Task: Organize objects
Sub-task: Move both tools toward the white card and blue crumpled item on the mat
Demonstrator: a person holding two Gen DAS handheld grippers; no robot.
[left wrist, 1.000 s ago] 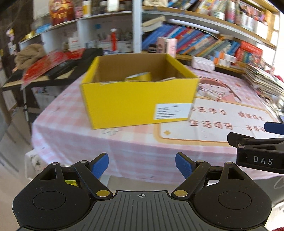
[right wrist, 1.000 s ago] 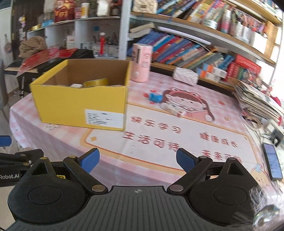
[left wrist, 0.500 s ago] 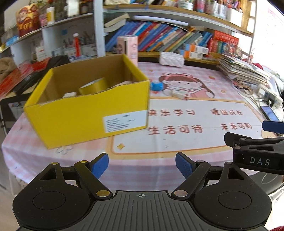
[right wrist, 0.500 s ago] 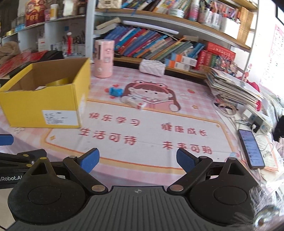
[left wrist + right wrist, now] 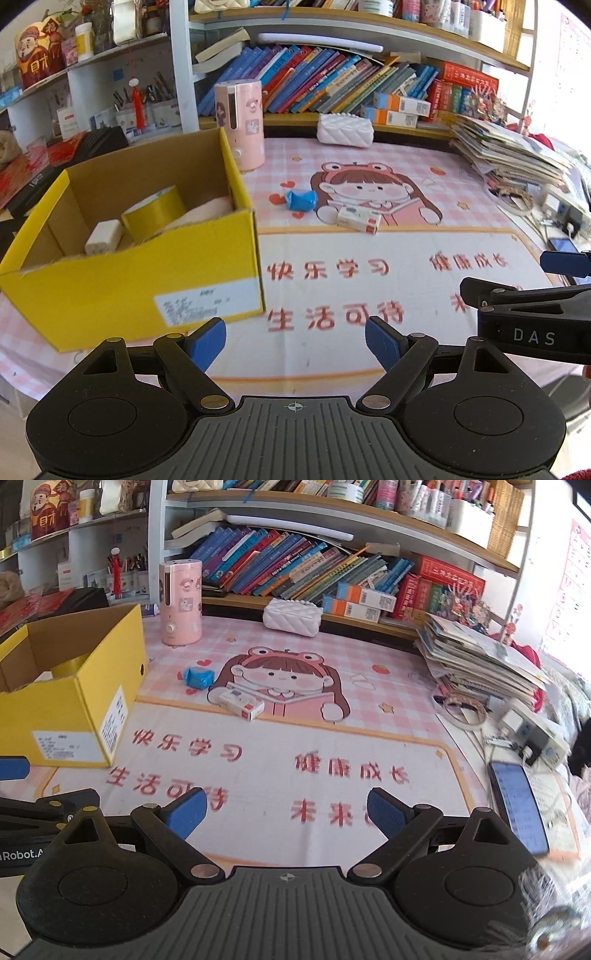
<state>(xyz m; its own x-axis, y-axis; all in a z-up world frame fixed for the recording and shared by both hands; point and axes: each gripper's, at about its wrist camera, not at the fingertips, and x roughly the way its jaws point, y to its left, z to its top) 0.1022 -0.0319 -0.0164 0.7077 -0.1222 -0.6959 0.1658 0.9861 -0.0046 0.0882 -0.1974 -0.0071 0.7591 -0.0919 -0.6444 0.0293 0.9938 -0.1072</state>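
A yellow cardboard box [image 5: 207,295] [image 5: 74,716] stands open at the table's left. It holds a yellow tape roll [image 5: 153,216], a small white block [image 5: 103,236] and something pale pink. A blue wrapped object [image 5: 301,200] [image 5: 197,676] and a small white and red carton [image 5: 358,220] [image 5: 242,703] lie on the pink mat beyond the box. My left gripper [image 5: 295,341] is open and empty near the table's front edge by the box. My right gripper [image 5: 286,812] is open and empty over the mat's front, well short of both loose objects.
A pink cylinder appliance [image 5: 181,603] and a white quilted pouch [image 5: 293,618] stand at the back. A stack of magazines [image 5: 480,664], a tape ring [image 5: 463,710], chargers and a phone [image 5: 517,805] fill the right side. Bookshelves [image 5: 314,572] rise behind the table.
Both grippers have swung right and forward over the table. The box has shifted toward the left of each view. Both grippers stay open.
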